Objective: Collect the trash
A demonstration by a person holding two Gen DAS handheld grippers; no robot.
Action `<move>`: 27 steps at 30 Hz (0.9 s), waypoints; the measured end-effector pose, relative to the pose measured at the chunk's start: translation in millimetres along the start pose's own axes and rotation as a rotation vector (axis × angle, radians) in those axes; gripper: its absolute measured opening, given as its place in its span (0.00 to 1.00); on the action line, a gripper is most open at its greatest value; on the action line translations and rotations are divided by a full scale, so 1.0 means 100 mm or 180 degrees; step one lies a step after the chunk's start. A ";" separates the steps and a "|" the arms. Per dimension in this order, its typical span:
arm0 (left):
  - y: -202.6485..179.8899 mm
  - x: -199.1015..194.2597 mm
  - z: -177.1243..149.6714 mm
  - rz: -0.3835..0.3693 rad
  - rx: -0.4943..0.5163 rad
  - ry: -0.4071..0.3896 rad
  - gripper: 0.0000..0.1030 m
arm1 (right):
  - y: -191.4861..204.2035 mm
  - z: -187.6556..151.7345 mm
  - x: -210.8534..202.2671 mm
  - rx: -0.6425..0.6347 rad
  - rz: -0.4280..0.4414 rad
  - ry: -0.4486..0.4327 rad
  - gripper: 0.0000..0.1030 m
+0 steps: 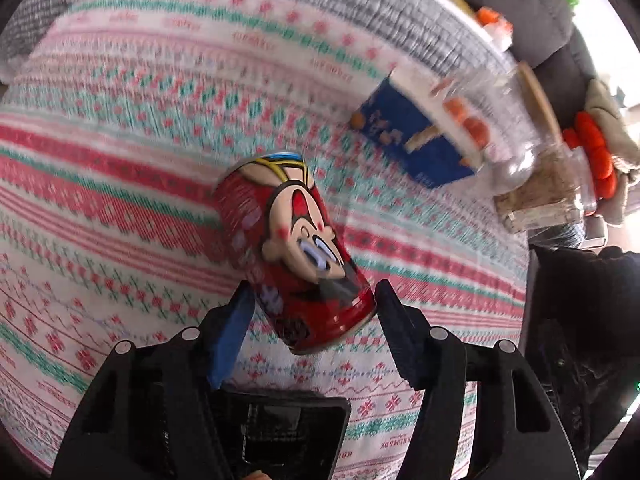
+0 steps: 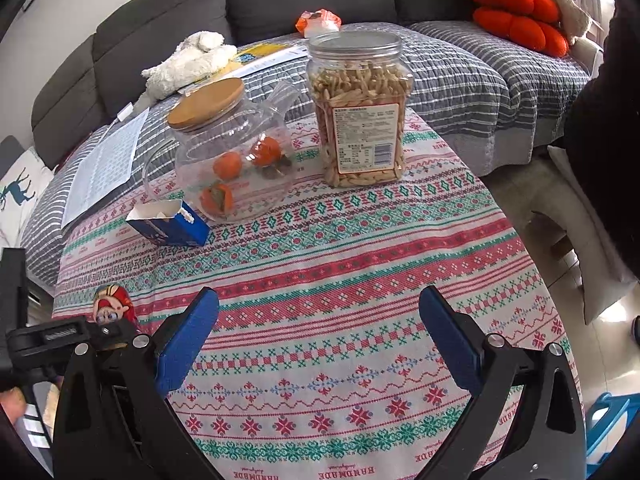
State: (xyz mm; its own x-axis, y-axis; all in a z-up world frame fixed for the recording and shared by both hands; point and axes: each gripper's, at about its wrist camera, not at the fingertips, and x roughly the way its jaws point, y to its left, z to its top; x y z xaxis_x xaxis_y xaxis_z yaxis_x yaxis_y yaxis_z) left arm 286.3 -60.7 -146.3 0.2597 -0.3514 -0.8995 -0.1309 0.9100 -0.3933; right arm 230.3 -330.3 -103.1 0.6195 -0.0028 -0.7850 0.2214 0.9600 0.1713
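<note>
— Left wrist view? 
— Left hand-held gripper (image 1: 314, 294) clamps a red cartoon can (image 1: 290, 248) over the patterned counter (image 1: 120, 200).

— Right wrist view? 
— Right hand-held gripper (image 2: 320, 312) gapes, holding nothing; a blue carton (image 2: 170, 226) lies far left.

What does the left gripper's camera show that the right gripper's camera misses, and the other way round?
Only the left view shows the left gripper closed around the red cartoon can. Only the right view shows the open right gripper, the white plush toy and the papers. Both show the can, blue carton, glass teapot, snack jar and patterned tablecloth.
</note>
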 end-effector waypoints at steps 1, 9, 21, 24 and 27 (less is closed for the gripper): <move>0.00 -0.08 0.01 0.0001 0.0046 -0.0082 0.59 | 0.04 0.00 0.00 -0.0059 -0.0009 -0.0022 0.93; 0.16 -0.72 0.07 0.0023 0.0412 -0.0525 0.53 | 0.87 0.14 0.22 -0.1285 0.0032 -0.0438 0.93; 0.80 -1.00 0.09 0.0248 0.0434 -0.0640 0.51 | 1.60 0.22 0.87 -0.2230 0.0180 -0.0475 0.66; 0.90 -0.98 0.08 0.0252 0.0419 -0.0602 0.50 | 1.71 0.10 0.92 -0.2399 -0.0072 -0.0504 0.53; 0.97 -0.99 0.08 0.0244 0.0390 -0.0602 0.50 | 1.64 0.10 0.84 -0.2247 -0.0066 -0.0525 0.32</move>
State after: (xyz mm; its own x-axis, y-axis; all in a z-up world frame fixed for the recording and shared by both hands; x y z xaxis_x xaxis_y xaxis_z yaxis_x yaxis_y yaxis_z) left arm 256.0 64.3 -94.0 0.4296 -0.2433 -0.8696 -0.0430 0.9564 -0.2889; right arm 326.5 -175.6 -135.3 0.7383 -0.0117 -0.6744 -0.2701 0.9110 -0.3115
